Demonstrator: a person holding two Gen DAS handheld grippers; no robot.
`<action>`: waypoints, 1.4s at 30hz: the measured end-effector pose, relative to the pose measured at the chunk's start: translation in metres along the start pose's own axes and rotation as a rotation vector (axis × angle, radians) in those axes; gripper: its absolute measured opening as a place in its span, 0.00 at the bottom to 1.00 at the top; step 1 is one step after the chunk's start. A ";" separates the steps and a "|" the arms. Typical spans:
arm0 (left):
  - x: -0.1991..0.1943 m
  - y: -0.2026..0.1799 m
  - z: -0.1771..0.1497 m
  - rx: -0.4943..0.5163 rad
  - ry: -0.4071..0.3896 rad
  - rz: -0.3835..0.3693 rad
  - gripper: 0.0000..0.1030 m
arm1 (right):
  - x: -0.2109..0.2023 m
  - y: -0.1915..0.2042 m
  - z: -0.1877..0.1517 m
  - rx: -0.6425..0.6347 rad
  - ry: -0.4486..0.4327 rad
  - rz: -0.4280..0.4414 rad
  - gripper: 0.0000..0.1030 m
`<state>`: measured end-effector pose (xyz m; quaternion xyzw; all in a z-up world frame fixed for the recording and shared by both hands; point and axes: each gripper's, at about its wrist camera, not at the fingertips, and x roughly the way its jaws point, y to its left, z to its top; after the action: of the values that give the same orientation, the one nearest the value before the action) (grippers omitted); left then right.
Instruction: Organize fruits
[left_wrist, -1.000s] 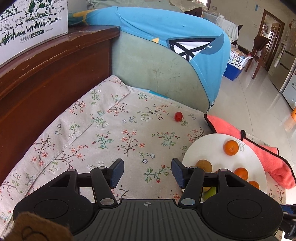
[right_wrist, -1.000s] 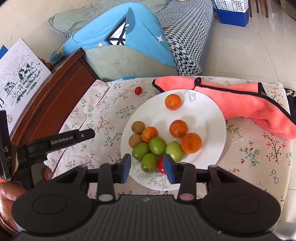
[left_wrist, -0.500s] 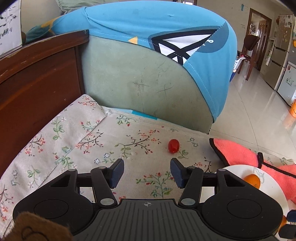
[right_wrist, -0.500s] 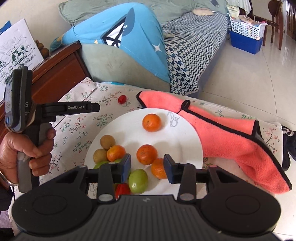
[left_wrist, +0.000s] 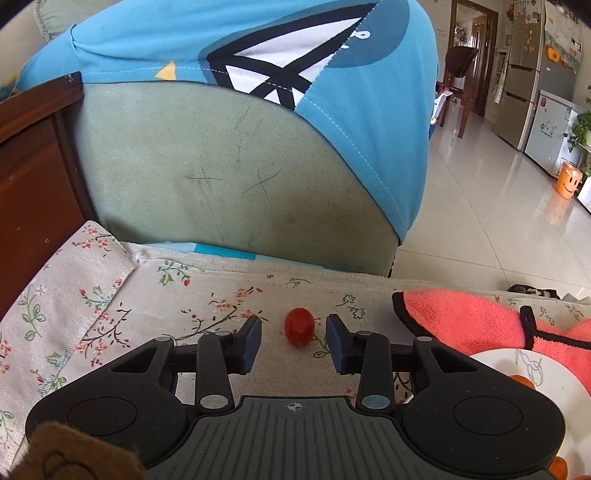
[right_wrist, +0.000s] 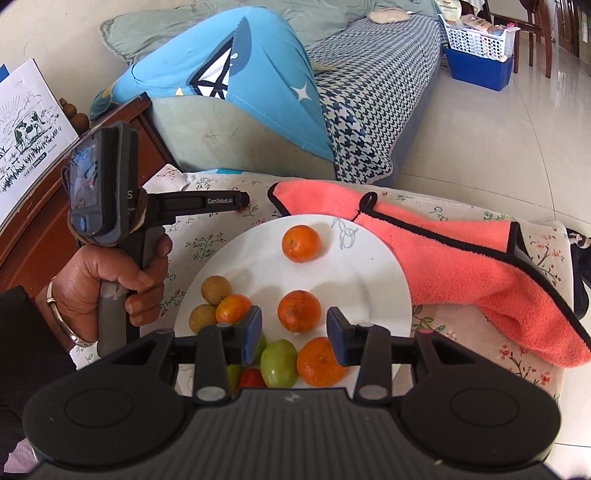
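A small red cherry tomato lies on the floral cloth, just ahead of and between the fingertips of my open left gripper. The left gripper also shows in the right wrist view, where it hides the tomato. A white plate holds several oranges, green fruits, two brown fruits and a red tomato. My open right gripper hovers over the plate's near part, empty.
A pink towel lies along the plate's far right side. A sofa arm under a blue cloth stands behind the table. A dark wooden cabinet is at the left, with a printed box on it.
My left gripper has moved forward across the cloth until the cherry tomato sits between its fingertips. My right gripper has drawn back and up over the plate. Both stayed open.
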<state>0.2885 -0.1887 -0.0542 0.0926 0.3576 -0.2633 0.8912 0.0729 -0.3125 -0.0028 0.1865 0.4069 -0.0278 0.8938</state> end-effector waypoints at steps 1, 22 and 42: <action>0.003 0.000 -0.001 -0.004 0.008 0.004 0.31 | -0.001 0.001 0.000 0.001 -0.002 0.002 0.40; -0.078 -0.010 -0.022 -0.028 -0.011 -0.174 0.15 | -0.015 0.000 0.002 -0.002 -0.036 -0.046 0.39; -0.194 0.013 -0.080 -0.103 0.107 0.015 0.26 | -0.052 0.039 -0.030 0.061 0.025 0.047 0.40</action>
<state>0.1312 -0.0712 0.0203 0.0630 0.4174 -0.2325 0.8762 0.0241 -0.2706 0.0299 0.2233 0.4127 -0.0169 0.8829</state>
